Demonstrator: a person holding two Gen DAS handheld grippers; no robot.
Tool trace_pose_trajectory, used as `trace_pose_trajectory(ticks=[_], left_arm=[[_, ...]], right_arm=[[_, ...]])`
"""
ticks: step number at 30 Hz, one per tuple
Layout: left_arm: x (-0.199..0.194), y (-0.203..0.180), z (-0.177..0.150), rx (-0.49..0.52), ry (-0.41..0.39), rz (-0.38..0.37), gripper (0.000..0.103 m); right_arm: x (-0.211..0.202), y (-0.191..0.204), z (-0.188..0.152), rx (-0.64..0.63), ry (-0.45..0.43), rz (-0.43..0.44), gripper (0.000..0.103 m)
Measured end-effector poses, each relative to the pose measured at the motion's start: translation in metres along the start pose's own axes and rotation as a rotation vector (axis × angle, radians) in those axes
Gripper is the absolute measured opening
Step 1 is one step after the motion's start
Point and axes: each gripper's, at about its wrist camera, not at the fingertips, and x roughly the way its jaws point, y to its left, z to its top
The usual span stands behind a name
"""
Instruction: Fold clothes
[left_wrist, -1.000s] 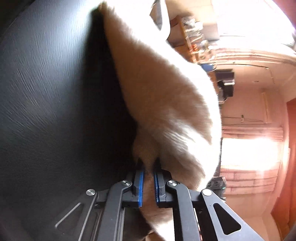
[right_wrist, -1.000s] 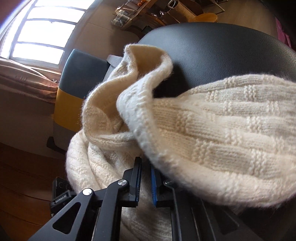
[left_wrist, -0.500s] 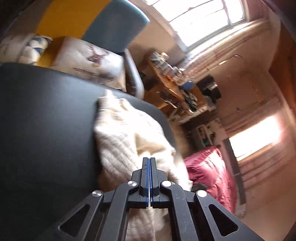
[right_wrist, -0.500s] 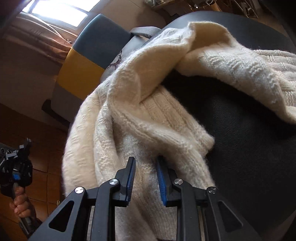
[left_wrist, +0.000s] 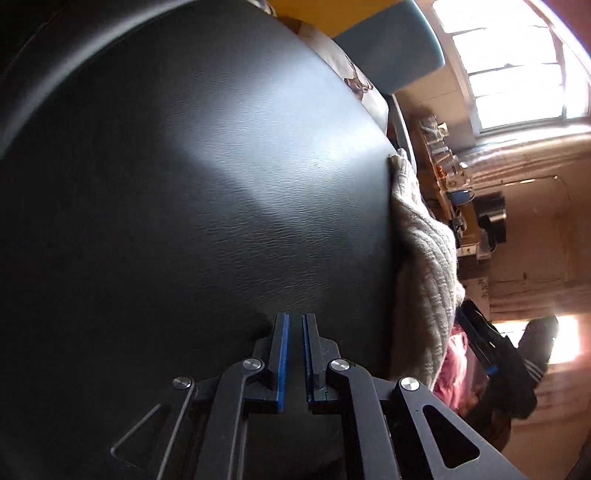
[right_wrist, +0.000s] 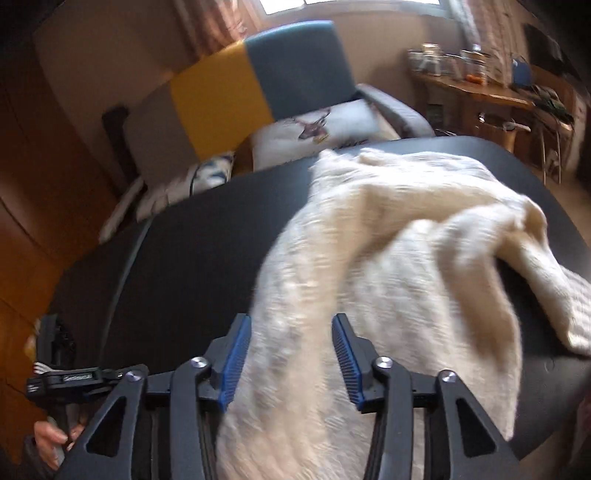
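A cream knitted sweater (right_wrist: 388, 240) lies rumpled across the right half of the round black table (right_wrist: 177, 258), one part hanging over the near edge. My right gripper (right_wrist: 291, 320) is open wide just above that near part, and knit shows between its fingers. My left gripper (left_wrist: 293, 321) hovers over the bare black table (left_wrist: 184, 184), its blue pads a narrow gap apart with nothing between them. From there the sweater (left_wrist: 424, 258) sits at the table's right edge. The left gripper (right_wrist: 55, 373) also shows off the table's left side, held by a hand (right_wrist: 48, 439).
Behind the table stands a yellow and blue armchair (right_wrist: 258, 81) with a deer-print cushion (right_wrist: 317, 125). A wooden side table (right_wrist: 480, 85) carries jars at the back right. Pink fabric (left_wrist: 454, 369) lies beyond the table edge in the left wrist view.
The left gripper let go of the sweater, closed empty, and now stands slightly apart over bare table. The right gripper opened wide and drew back; the sweater dropped onto the table.
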Motion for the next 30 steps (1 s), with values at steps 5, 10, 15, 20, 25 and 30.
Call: trace_pose_trajectory(ticks=[5,10,15,20,25,30], left_arm=[[-0.013,-0.008,0.004,-0.009,-0.035,-0.023,0.018],[-0.007,-0.028,0.003,0.038,-0.032,-0.035,0.027],[0.015,-0.053,0.004,0.066,0.020,-0.069,0.036],[0.047,-0.103,0.006,0.138,0.085,-0.089,0.041],[0.102,-0.161,0.013,0.175,0.175,-0.100,0.044],[0.158,-0.213,0.008,0.260,0.255,-0.094,0.044]], right_arm=[[0.058,0.023,0.007,-0.070,0.104,-0.244,0.018],[0.023,0.016,0.020,-0.062,0.023,-0.182,0.011],[-0.057,-0.077,0.033,0.143,-0.147,-0.206,0.011],[-0.054,-0.213,-0.024,0.520,-0.109,-0.168,0.012],[-0.022,-0.290,-0.103,0.876,-0.126,0.064,0.014],[-0.014,-0.306,-0.108,0.851,-0.159,0.164,0.013]])
